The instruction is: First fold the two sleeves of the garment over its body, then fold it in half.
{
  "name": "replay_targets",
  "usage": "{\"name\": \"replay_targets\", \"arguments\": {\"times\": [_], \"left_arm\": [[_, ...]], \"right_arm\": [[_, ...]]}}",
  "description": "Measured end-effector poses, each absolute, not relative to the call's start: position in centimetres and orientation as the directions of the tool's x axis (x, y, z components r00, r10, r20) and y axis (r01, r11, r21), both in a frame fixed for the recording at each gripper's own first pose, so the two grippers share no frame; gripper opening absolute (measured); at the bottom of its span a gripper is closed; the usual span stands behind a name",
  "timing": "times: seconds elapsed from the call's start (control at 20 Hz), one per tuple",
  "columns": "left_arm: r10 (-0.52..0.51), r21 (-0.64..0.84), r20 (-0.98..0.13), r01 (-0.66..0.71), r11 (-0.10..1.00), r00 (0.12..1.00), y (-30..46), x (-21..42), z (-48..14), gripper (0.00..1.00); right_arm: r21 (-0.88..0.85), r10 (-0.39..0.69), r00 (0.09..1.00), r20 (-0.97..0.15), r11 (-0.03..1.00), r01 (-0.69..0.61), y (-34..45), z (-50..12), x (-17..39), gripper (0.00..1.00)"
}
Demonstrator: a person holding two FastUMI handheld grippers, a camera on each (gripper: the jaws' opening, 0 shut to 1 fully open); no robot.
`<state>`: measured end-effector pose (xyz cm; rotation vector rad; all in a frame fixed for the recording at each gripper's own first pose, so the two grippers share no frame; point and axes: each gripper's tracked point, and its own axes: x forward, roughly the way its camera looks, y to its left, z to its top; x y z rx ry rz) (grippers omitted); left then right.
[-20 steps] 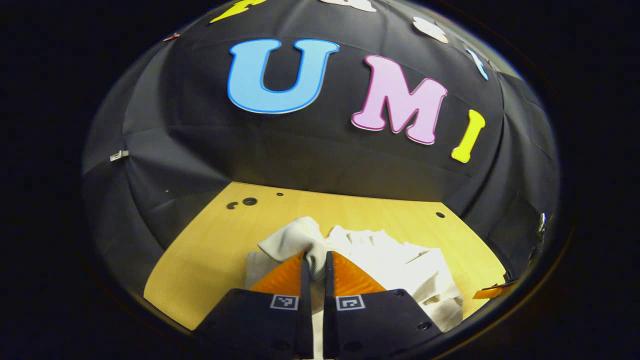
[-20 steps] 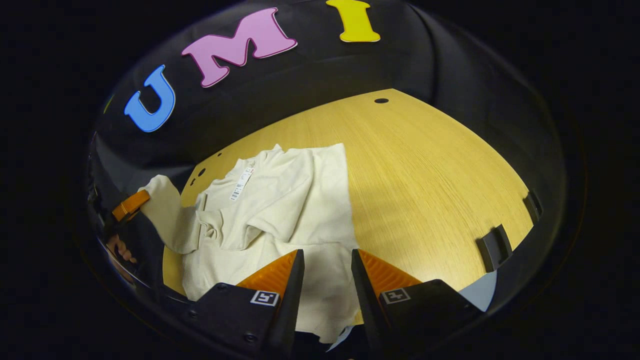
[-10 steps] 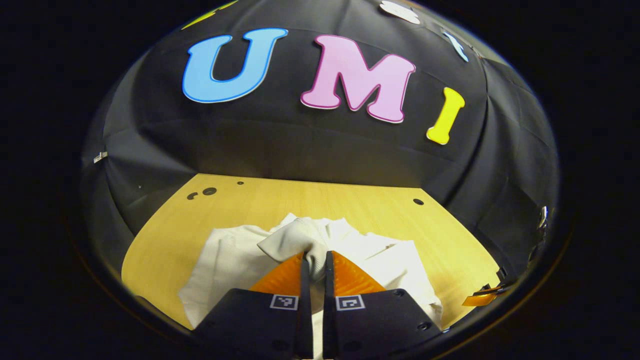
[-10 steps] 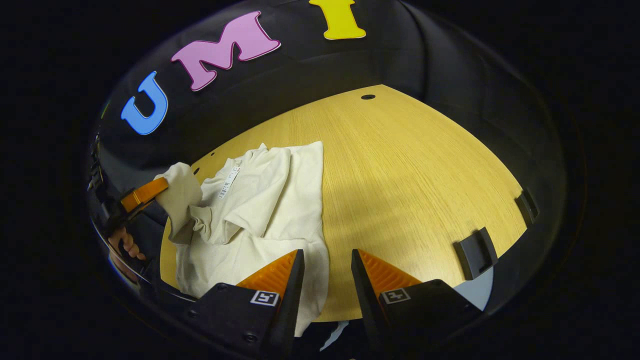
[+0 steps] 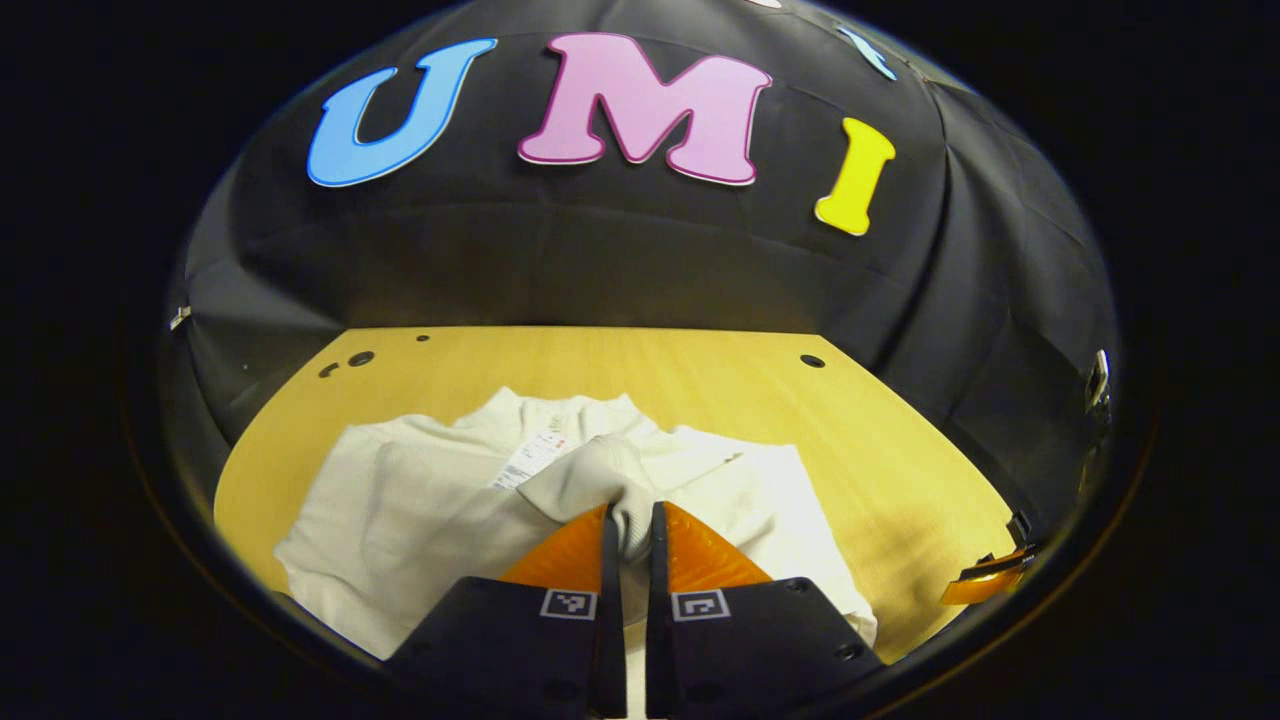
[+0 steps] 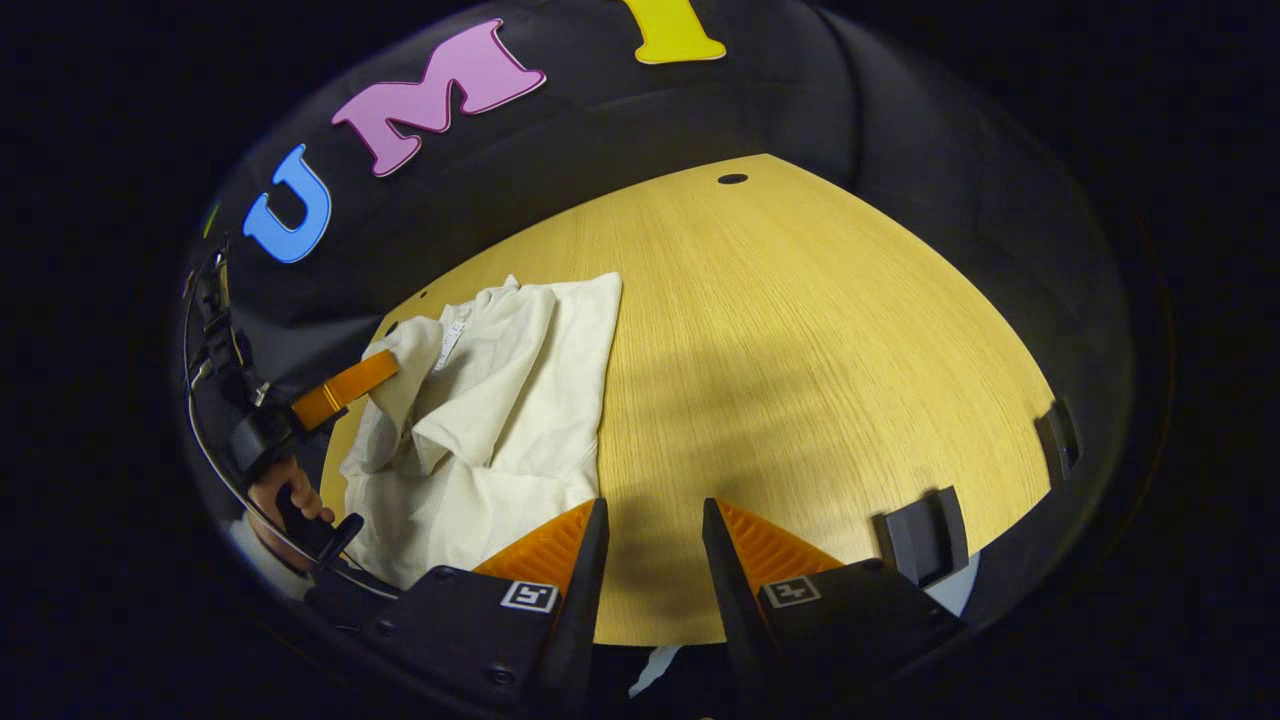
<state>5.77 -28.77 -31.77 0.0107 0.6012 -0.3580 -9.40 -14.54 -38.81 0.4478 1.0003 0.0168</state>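
Observation:
A cream garment (image 5: 440, 490) lies on the wooden table (image 5: 700, 380), collar and white tag toward the far wall. My left gripper (image 5: 630, 530) is shut on a sleeve (image 5: 590, 475) and holds it lifted above the garment's body. In the right gripper view the garment (image 6: 500, 420) sits at the left of the table, with the left gripper (image 6: 345, 388) gripping the sleeve end over it and a hand (image 6: 285, 490) behind it. My right gripper (image 6: 650, 545) stands open above bare table just right of the garment's edge, holding nothing.
Black cloth walls close the booth behind and beside the table. Small holes (image 5: 345, 362) dot the table's far left and far right corner (image 5: 812, 360). Black brackets (image 6: 915, 535) sit at the table's edge to the right in the right gripper view, with broad bare wood (image 6: 800, 330) beyond.
My left gripper carried the sleeve inward over the garment's body, so more of the body and its tag show below. My right gripper drifted right, off the garment onto bare table.

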Motion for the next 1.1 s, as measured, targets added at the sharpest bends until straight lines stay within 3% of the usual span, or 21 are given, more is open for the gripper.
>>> {"name": "replay_targets", "arguments": {"times": [0.2,0.25,0.3,0.4,0.45,0.55,0.75,0.95,1.0,1.05,1.1], "left_arm": [[-0.331,-0.080,-0.612,0.360,0.930,0.718,-30.4,4.2,-34.7,0.22],[-0.333,-0.077,-0.617,0.366,0.928,0.713,-30.8,3.8,-35.2,0.34],[-0.332,-0.074,-0.616,0.368,0.927,0.714,-31.2,3.4,-35.3,0.24],[-0.314,-0.032,-0.618,0.376,0.926,0.721,-31.7,2.4,-35.4,0.58],[-0.289,0.012,-0.621,0.378,0.926,0.728,-31.8,2.1,-35.6,0.86],[-0.265,0.062,-0.624,0.385,0.921,0.735,-31.9,1.1,-35.5,0.81],[-0.360,-0.065,-0.653,0.424,0.903,0.667,-32.6,-3.5,-35.3,0.80],[-0.373,-0.123,-0.657,0.395,0.910,0.655,-28.5,-6.7,-33.7,0.81],[-0.366,-0.121,-0.657,0.388,0.914,0.659,-27.2,-7.0,-33.3,0.81],[-0.359,-0.116,-0.658,0.382,0.917,0.662,-25.6,-7.4,-33.1,0.82],[-0.350,-0.107,-0.660,0.378,0.920,0.664,-24.0,-7.7,-32.9,0.82]], "right_arm": [[0.393,0.250,0.535,-0.807,0.904,0.170,-14.7,-39.4,-9.5,0.59],[0.402,0.263,0.531,-0.805,0.901,0.164,-14.5,-39.5,-9.5,0.59],[0.413,0.280,0.528,-0.802,0.898,0.152,-14.1,-39.5,-9.7,0.59],[0.422,0.305,0.518,-0.799,0.898,0.122,-13.2,-39.6,-10.0,0.59],[0.424,0.313,0.514,-0.799,0.899,0.111,-12.9,-39.7,-10.2,0.59],[0.429,0.325,0.507,-0.799,0.898,0.100,-12.2,-39.7,-10.3,0.60],[0.420,0.339,0.491,-0.803,0.905,0.062,-10.5,-39.9,-10.8,0.61],[0.416,0.359,0.471,-0.806,0.909,0.018,-7.9,-39.3,-12.5,0.64],[0.416,0.362,0.467,-0.807,0.909,0.015,-7.3,-39.2,-12.9,0.57],[0.417,0.364,0.463,-0.808,0.909,0.013,-6.8,-38.9,-13.3,0.74],[0.416,0.364,0.461,-0.809,0.909,0.014,-6.2,-38.7,-13.6,0.74]]}}
